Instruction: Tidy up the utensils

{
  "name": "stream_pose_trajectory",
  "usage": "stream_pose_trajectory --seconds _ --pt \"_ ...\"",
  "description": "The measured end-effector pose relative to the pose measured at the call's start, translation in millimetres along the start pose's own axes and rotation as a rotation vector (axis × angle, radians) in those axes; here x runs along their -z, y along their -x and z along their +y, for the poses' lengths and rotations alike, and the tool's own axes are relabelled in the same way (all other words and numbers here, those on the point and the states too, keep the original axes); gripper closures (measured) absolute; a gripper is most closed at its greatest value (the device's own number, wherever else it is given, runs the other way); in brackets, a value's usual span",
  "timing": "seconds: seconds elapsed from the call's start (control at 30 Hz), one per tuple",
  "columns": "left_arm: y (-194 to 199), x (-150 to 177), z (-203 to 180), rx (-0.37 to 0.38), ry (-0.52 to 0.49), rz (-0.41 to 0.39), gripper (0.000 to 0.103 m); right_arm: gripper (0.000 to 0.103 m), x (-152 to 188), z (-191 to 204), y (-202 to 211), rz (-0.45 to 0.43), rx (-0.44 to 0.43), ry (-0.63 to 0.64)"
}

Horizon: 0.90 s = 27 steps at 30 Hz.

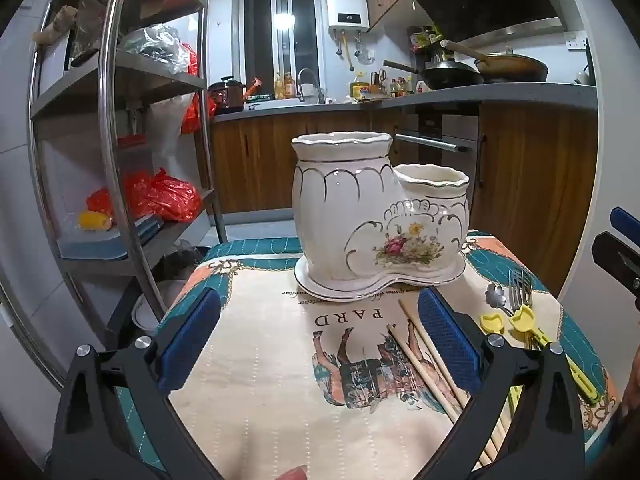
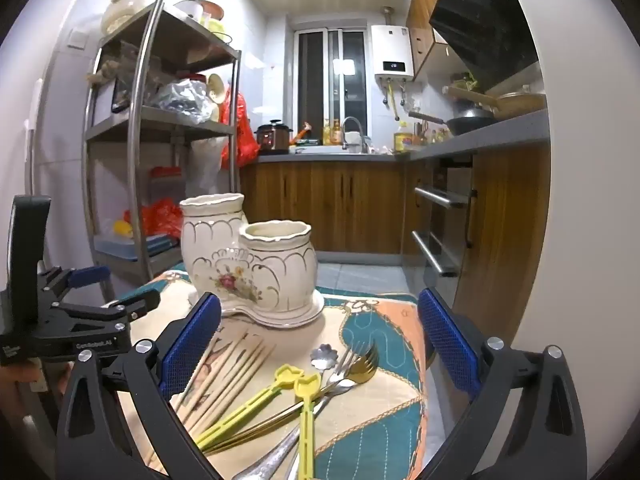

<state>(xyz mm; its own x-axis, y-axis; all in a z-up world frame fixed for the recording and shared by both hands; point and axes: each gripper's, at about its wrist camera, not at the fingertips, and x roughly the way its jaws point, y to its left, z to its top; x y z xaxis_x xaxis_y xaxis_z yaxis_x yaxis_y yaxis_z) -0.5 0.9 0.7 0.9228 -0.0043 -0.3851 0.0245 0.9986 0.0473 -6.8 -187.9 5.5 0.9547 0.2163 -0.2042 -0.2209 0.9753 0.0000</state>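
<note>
1. Holder, a white ceramic two-cup utensil pot with flower print [image 2: 248, 264], stands empty at the far end of the patterned tablecloth [image 2: 372, 412].
2. Right gripper [image 2: 318, 344], jaws spread, hovers over loose wooden chopsticks [image 2: 224, 372], forks [image 2: 356, 360] and yellow plastic picks [image 2: 306, 400]; better to pinch one item mid-handle.
3. Left gripper [image 1: 320, 336] is also spread, holding nothing.

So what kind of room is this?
A home kitchen, most likely. There's a sink with a tap under the window, woks on the counter, and a wall water heater.

holder [image 1: 380, 220] blocks ahead | cloth [image 1: 260, 380] before it prob. open
</note>
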Motion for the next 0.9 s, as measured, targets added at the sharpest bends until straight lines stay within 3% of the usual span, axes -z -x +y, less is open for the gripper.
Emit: stream_pose_trajectory --seconds 0.9 --pt "5.1 1.1 1.5 -0.011 -0.017 -0.018 0.005 0.005 1.0 0.8 -0.6 0.013 -0.001 0.012"
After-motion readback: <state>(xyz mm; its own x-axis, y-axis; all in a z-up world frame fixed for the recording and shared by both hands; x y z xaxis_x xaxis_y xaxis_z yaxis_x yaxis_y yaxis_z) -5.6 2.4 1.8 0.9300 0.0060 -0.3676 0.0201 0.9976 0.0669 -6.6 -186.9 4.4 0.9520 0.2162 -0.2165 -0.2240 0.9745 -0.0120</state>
